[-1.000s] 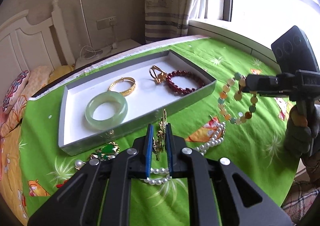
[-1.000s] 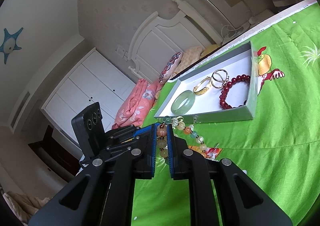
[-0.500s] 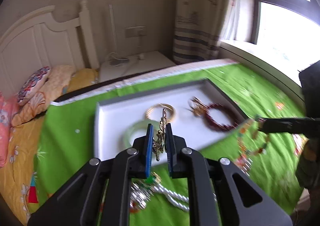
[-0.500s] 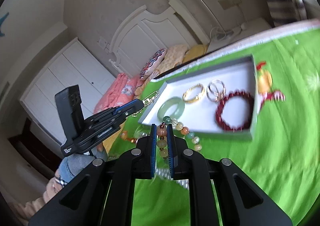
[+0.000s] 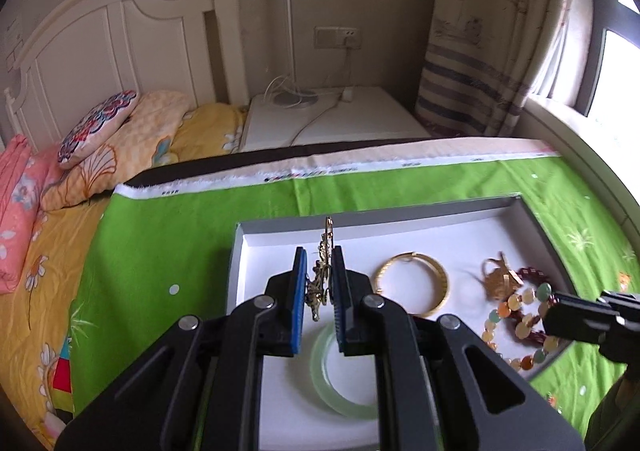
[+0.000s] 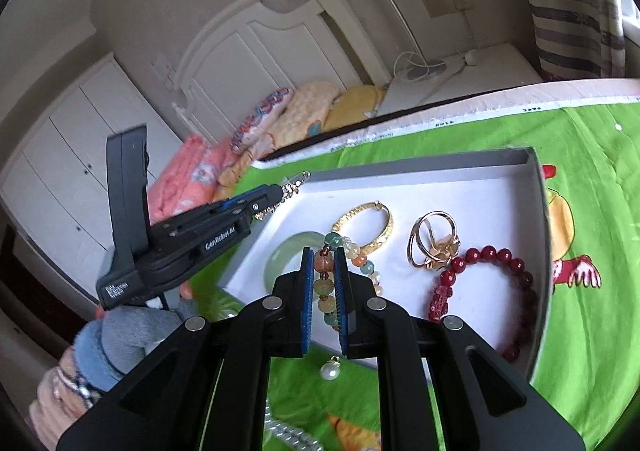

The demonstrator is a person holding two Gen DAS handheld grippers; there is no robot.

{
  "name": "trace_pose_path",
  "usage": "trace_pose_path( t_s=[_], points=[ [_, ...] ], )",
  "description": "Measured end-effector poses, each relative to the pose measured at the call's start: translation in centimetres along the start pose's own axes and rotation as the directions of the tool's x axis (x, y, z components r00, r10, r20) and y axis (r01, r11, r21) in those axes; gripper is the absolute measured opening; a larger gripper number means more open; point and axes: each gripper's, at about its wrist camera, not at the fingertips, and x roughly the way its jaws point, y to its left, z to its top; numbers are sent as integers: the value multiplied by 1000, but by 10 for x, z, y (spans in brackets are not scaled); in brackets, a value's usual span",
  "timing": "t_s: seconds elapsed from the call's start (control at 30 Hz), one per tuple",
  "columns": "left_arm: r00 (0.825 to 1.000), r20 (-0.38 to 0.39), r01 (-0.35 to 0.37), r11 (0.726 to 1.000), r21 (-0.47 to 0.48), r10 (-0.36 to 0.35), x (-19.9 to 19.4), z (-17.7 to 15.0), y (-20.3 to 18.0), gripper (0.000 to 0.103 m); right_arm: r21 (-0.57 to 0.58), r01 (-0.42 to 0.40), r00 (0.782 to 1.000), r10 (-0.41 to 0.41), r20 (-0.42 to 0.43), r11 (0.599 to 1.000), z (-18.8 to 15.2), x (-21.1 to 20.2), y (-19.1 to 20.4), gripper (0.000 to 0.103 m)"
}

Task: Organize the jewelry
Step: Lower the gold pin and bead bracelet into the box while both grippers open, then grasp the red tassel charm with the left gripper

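My left gripper [image 5: 318,251] is shut on a gold brooch [image 5: 322,275] and holds it above the left part of the grey tray [image 5: 400,217] with a white floor. My right gripper [image 6: 323,251] is shut on a multicoloured bead bracelet [image 6: 324,285] above the tray's near side; the bracelet also shows in the left wrist view [image 5: 516,321]. In the tray lie a pale green jade bangle [image 5: 340,391], a gold bangle [image 5: 416,287], a gold ring [image 6: 434,241] and a dark red bead bracelet [image 6: 492,279]. The left gripper also shows in the right wrist view [image 6: 288,187].
The tray sits on a green patterned cloth [image 5: 168,251] over a table. A pearl pendant [image 6: 329,371] and a pearl strand [image 6: 292,437] lie on the cloth in front of the tray. Beyond the table stand a bed with pillows [image 5: 100,131] and a white nightstand [image 5: 332,123].
Both grippers have moved forward over the tray, each still holding its piece. The left gripper has swung from the cloth in front of the tray to above its left part.
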Motion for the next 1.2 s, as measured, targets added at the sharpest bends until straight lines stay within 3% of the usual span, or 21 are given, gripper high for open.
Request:
trace_pose_path(
  t_s=[0.13,0.2,0.27,0.4,0.47,0.57,0.73,0.87,1.07,1.2],
  points=[
    [999,-38,-28,999,-29,27,16,-5,8,12,-3,26,1000,-26,-16,1000,-3,9,2,14],
    [999,-48,-22,999,-49,19,17,-8,13,20,14,22,999,-21,-27,1000,-4,8,0,29],
    [999,-28,-24,998,-57,22,10,-11,17,52,11,5,1000,-5,-6,1000,-5,-3,1,45],
    [1000,29,0,999,-54,1,-23,-15,21,68,-12,-22,999,23,45,1000,-11,-35,-1,46],
    [998,62,6,999,-48,-3,-44,-21,21,83,-13,-33,997,34,67,999,-20,-56,-5,46],
    [992,122,-14,1000,-23,17,-81,-43,21,98,3,-45,995,45,86,999,-38,-81,-15,46],
    [992,116,-53,998,-19,55,-115,-94,29,100,46,-42,996,38,86,998,-72,-101,-30,50],
    [990,82,-110,992,-57,115,-127,-127,44,100,74,-21,999,17,46,997,-87,-90,-39,58],
    [983,34,-178,980,-86,181,-127,-156,62,100,72,7,999,-9,36,997,-89,-85,-39,61],
    [983,-7,-182,976,-123,182,-122,-165,72,100,30,18,999,-19,37,999,-92,-84,-31,65]
  ],
)
